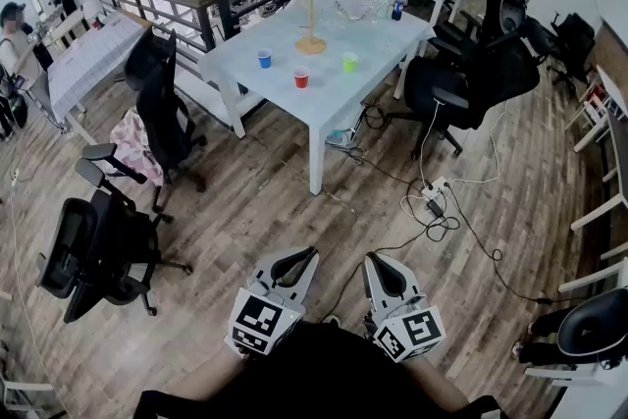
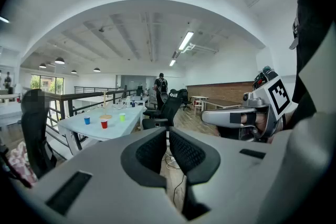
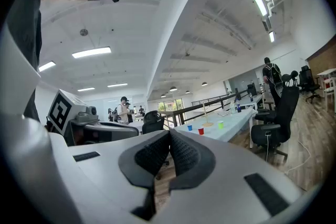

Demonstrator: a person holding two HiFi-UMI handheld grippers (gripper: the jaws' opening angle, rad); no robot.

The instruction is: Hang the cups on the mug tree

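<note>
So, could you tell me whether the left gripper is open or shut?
Shut: the left gripper has its fingers pressed together at the tips, with nothing between them.

3 cups (image 1: 301, 78) on the table (image 1: 378, 39), before the mug tree (image 1: 311, 42); a chair (image 1: 469, 81) at the table's right.

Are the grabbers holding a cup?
No. Left gripper and right gripper are shut and empty; blue cup, red cup, green cup stand on the table.

Grainy matt wood-plank floor (image 1: 245, 211), smooth pale table (image 1: 334, 98), light wooden mug tree (image 1: 311, 42). Left gripper (image 2: 167, 134) and right gripper (image 3: 169, 135): matt grey plastic, jaws lined in rough black mesh.
</note>
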